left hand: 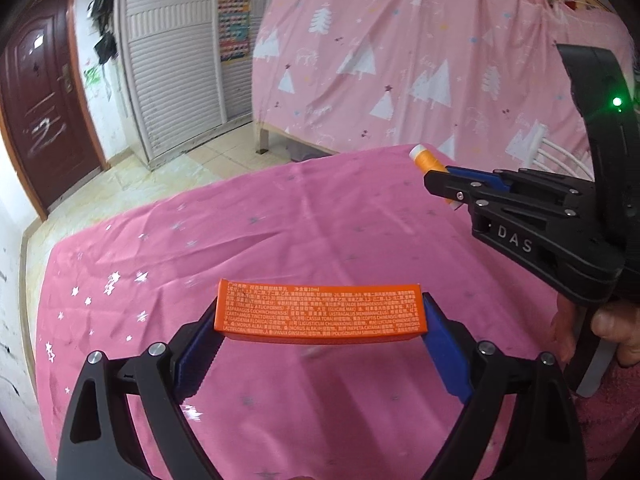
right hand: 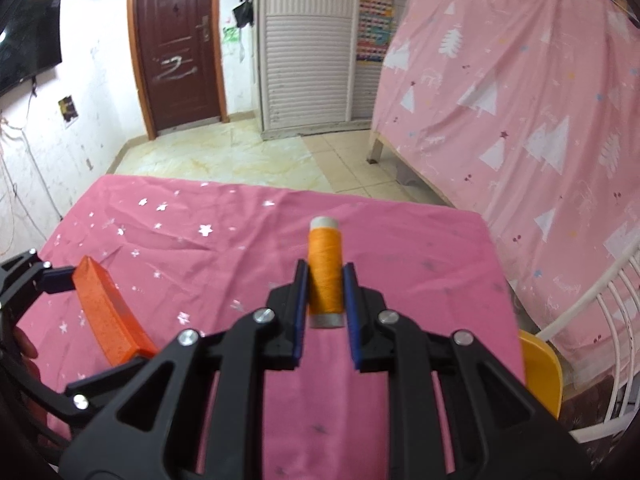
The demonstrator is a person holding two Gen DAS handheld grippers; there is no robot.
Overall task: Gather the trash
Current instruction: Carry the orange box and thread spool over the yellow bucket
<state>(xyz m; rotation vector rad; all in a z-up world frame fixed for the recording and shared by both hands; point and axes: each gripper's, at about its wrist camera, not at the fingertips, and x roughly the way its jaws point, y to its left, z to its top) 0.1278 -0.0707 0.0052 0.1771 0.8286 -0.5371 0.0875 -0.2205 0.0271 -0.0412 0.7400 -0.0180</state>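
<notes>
Orange cardboard fills my left gripper (left hand: 320, 320): a long orange box (left hand: 319, 314) clamped end to end between the widely spread blue pads, held above the pink star-print tablecloth (left hand: 280, 232). Its small white print is too fine for me to read. My right gripper (right hand: 325, 292) is squeezed on an orange thread spool (right hand: 325, 276), pointing forward; in the left view its rear end hides behind the jaws. My right hand (left hand: 616, 328) is cut off at the frame edge.

"DAS" on right gripper (left hand: 440, 190); "10ml" on orange box (left hand: 320, 314).
</notes>
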